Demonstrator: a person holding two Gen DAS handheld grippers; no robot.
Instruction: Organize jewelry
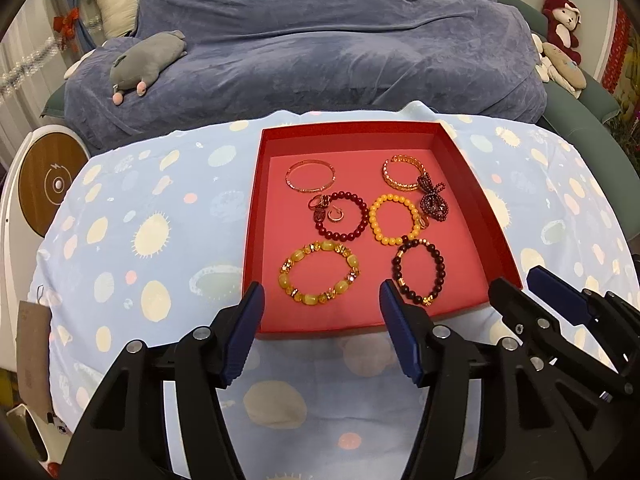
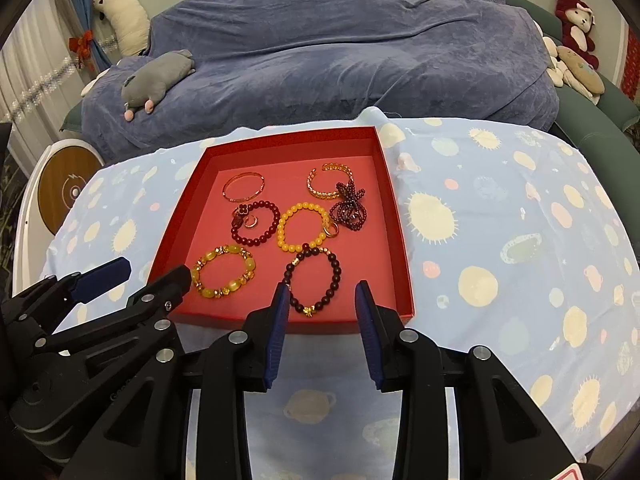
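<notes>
With both the left gripper (image 1: pixel 322 298) and right gripper (image 2: pixel 322 298) empty, fingers apart, at the near edge of the red tray (image 1: pixel 498 216), risk: the dark beaded bracelet (image 1: pixel 419 271) touches the yellow beaded bracelet (image 1: pixel 395 219), so closing carelessly may drag both.

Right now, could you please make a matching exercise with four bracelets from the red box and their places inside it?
Things:
1. thin gold bangle
2. open gold cuff
3. chunky yellow bracelet
4. dark bead bracelet

Places, in the left wrist view of the red box:
a. near right
b. far left
c. near left
d. far right

Pairs: 1-b, 2-d, 3-c, 4-a
</notes>
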